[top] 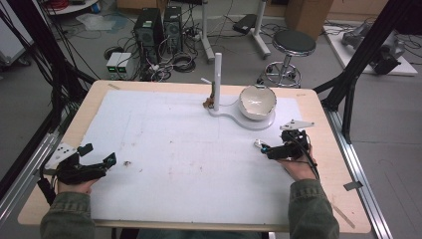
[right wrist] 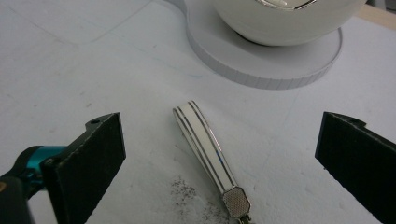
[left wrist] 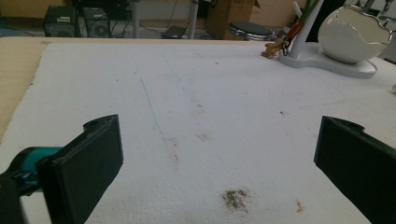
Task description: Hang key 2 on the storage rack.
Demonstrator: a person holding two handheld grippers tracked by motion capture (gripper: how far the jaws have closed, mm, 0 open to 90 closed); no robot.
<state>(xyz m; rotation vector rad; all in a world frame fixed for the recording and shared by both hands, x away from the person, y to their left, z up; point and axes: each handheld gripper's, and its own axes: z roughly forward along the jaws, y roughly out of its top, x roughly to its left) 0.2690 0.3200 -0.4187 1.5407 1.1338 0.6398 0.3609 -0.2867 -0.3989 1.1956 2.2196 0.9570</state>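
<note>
Layout on the tabletop

A mat [top: 174,159] covers most of the tabletop [top: 94,92]. At the mat's far edge, right of centre, stands a base [top: 234,115] carrying an upright post [top: 217,79] on its left part and a bowl-shaped shell [top: 257,102] on its right part; a small figure [top: 208,103] hangs just left of the post. Nearer the person, in front of the shell, a strap [right wrist: 205,149] lies flat on the mat between the jaws of the right gripper [top: 266,148]. The left gripper [top: 99,155] rests over the mat's near left corner, well apart from the rest.
</note>
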